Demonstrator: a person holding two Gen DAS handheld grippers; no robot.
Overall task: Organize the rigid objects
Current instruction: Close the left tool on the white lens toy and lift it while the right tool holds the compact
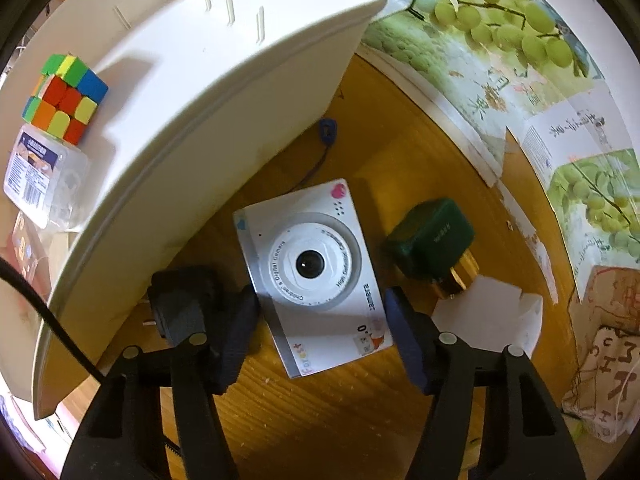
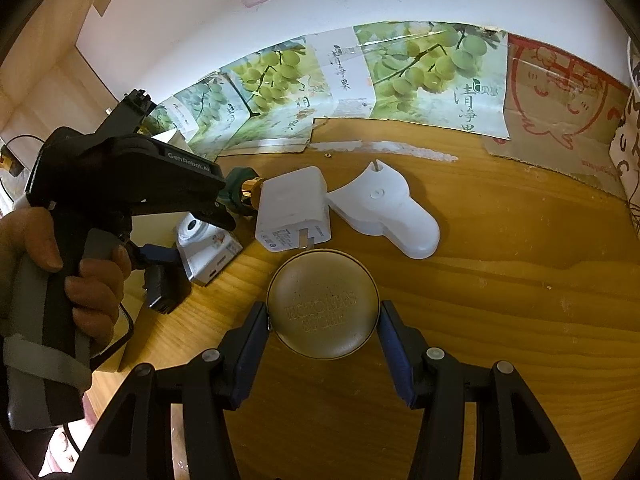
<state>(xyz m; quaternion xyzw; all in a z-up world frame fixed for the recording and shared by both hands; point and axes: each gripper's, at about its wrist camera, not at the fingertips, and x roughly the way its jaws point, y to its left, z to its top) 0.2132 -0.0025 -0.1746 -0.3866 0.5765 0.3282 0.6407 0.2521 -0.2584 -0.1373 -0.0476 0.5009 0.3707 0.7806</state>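
**Left gripper at the toy camera, right gripper on the round tin**

Nearest, left gripper point(image 1: 322, 320): pointing straight down, fingers either side of the children's digital camera point(image 1: 310, 272). The near pad reads as touching the camera's edge; the far pad stands just beside the other edge. Jaws apart, not yet clamped.

Children's digital camera: lying flat on the wooden table point(image 1: 320, 420), lens up. Its long axis runs diagonally away from the gripper, wrist cord trailing from the far end toward the white storage bin point(image 1: 224, 92).

Right gripper point(image 2: 322, 328): pads pressed on both sides of a round gold tin point(image 2: 323, 304), embossed lid up.

Just beside the camera: a dark green plug adapter point(image 1: 432, 236), brass pins toward the gripper. A black charger point(image 1: 180, 304) sits by the near finger.

Further off: a white charger point(image 2: 294, 210) and a white handheld device point(image 2: 384, 208) beyond the tin.

Farthest: a puzzle cube point(image 1: 64, 96) inside the bin.

Step judged: grasping the camera. Next move calls for closing squarely across its short width, then lifting clear of the bin wall.
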